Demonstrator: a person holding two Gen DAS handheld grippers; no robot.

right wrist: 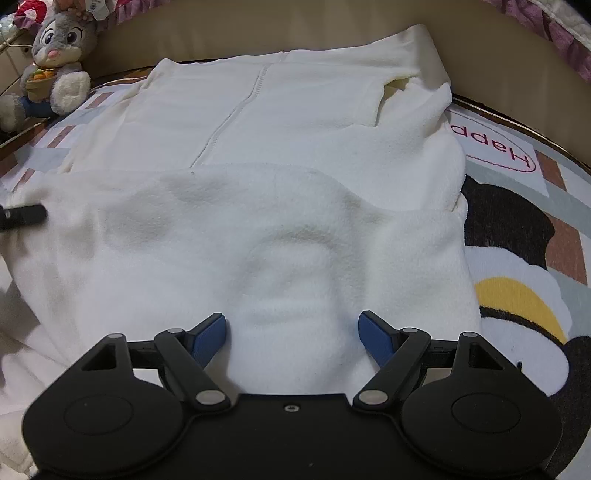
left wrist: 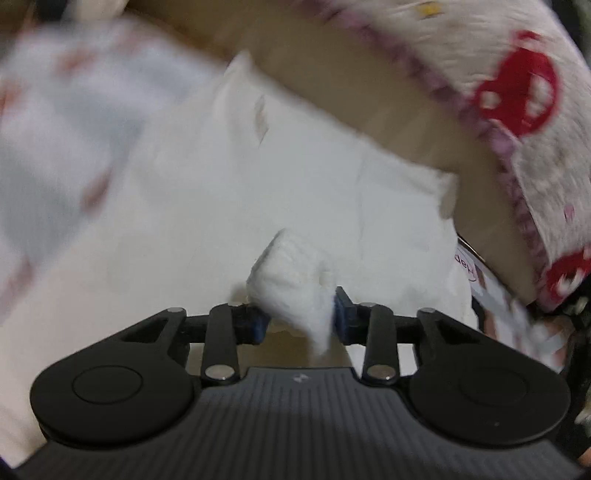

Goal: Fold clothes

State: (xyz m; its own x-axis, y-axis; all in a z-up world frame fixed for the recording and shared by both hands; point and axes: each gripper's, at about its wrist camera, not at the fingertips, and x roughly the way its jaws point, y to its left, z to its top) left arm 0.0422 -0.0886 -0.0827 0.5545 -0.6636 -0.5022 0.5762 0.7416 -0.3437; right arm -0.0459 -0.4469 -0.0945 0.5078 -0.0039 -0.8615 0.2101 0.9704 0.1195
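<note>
A white fleece garment (right wrist: 258, 155) lies spread on a bed, its near part folded over the far part. In the left wrist view the same white fleece garment (left wrist: 229, 199) fills the middle, blurred. My left gripper (left wrist: 301, 319) is shut on a bunched edge of this fleece, which sticks up between the blue pads. My right gripper (right wrist: 293, 334) is open just above the near fold, with fleece lying between its spread blue fingers (right wrist: 208, 338) but not pinched. A black finger tip of the left gripper (right wrist: 22, 216) shows at the garment's left edge.
A patterned bedsheet (right wrist: 517, 229) with a cartoon print and the word "Happ" lies under the garment. A beige padded headboard (right wrist: 258, 33) curves behind. A grey plush rabbit (right wrist: 55, 55) sits at the far left. A quilted pillow with red prints (left wrist: 517, 92) lies at the right.
</note>
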